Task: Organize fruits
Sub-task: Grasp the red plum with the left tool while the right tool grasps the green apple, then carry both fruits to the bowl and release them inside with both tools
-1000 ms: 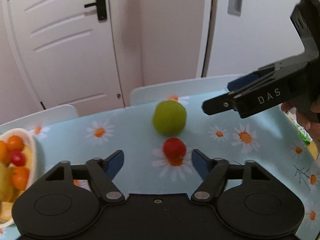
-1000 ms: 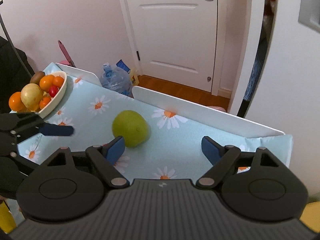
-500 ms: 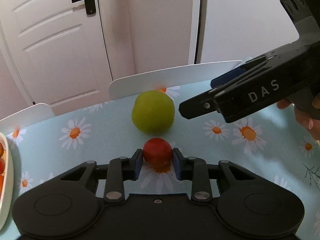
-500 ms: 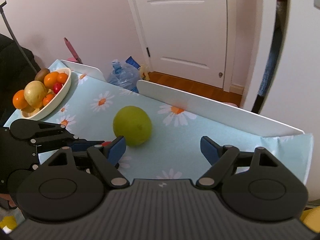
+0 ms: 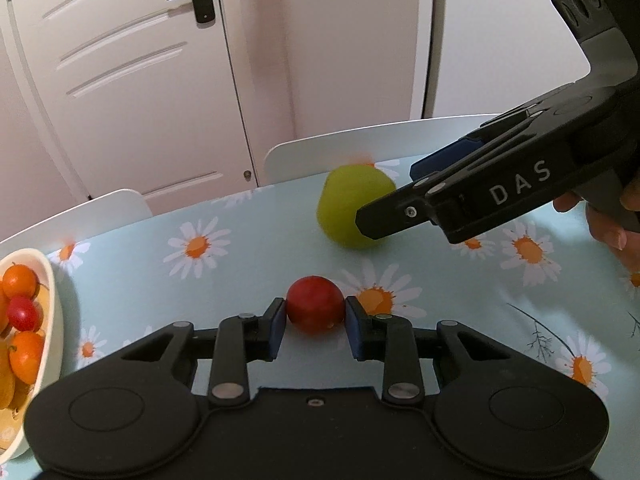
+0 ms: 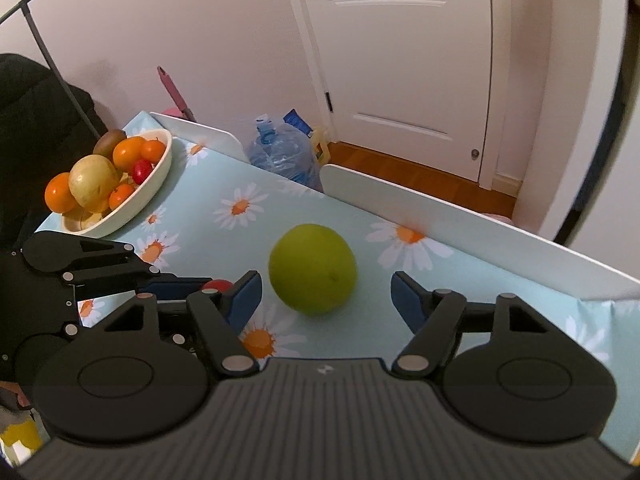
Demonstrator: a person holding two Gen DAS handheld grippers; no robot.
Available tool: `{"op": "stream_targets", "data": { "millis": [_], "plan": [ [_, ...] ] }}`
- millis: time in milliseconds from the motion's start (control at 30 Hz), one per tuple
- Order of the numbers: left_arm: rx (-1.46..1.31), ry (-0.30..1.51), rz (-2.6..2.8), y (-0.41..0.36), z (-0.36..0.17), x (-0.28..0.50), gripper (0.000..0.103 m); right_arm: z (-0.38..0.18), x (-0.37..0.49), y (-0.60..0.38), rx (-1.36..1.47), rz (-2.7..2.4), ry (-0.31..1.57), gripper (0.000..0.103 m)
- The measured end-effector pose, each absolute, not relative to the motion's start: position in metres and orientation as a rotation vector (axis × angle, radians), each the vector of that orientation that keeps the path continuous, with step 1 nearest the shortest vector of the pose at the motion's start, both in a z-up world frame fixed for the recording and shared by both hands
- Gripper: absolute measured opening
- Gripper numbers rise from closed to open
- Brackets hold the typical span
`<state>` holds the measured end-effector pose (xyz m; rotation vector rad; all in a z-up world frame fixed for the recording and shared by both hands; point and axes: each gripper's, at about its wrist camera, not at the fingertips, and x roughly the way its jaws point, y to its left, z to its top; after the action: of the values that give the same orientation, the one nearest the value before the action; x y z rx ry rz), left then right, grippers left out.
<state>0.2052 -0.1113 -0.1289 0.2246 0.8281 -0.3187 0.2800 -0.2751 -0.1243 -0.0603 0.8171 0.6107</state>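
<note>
My left gripper (image 5: 315, 317) is shut on a small red tomato (image 5: 315, 309), just above the daisy tablecloth; a sliver of the tomato shows in the right wrist view (image 6: 216, 285). A large green fruit (image 5: 348, 208) lies on the table beyond it. My right gripper (image 6: 325, 298) is open, its blue pads either side of the green fruit (image 6: 313, 268) and a little short of it. From the left wrist view the right gripper (image 5: 404, 200) hangs in front of the green fruit. A cream bowl (image 6: 154, 186) full of oranges, a pear and tomatoes stands at the far left.
White chair backs (image 6: 460, 224) line the table's far edge. A water bottle (image 6: 284, 156) sits on the floor beyond. The bowl also shows at the left edge of the left wrist view (image 5: 50, 308). White doors stand behind.
My left gripper closed on the red tomato and has lifted it slightly, swinging left. My right gripper has moved toward the green fruit, which now sits between its open fingers.
</note>
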Motion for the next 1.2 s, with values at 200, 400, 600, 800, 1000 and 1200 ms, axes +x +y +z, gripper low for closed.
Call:
{"op": "stream_targets", "data": {
  "millis": [200, 400, 600, 800, 1000, 1200],
  "plan": [
    [0.216, 0.833, -0.304, -0.104, -0.128, 0.204, 0.035, -0.125, 0.286, -0.262, -0.086, 0.62, 0.806, 0.071],
    [0.199, 0.821, -0.281, -0.092, -0.12, 0.201, 0.035, -0.122, 0.284, -0.255, -0.107, 0.605, 0.806, 0.067],
    [0.19, 0.794, -0.253, -0.078, -0.099, 0.19, 0.035, -0.102, 0.272, -0.249, -0.085, 0.612, 0.789, 0.067],
    [0.168, 0.756, -0.199, -0.05, -0.07, 0.178, 0.035, -0.076, 0.259, -0.229, -0.075, 0.624, 0.772, 0.067],
    [0.155, 0.724, -0.141, -0.012, -0.043, 0.171, 0.035, -0.056, 0.25, -0.193, -0.076, 0.645, 0.759, 0.067],
    [0.15, 0.709, -0.095, 0.034, -0.025, 0.173, 0.035, -0.042, 0.249, -0.146, -0.077, 0.669, 0.751, 0.067]
  ]
}}
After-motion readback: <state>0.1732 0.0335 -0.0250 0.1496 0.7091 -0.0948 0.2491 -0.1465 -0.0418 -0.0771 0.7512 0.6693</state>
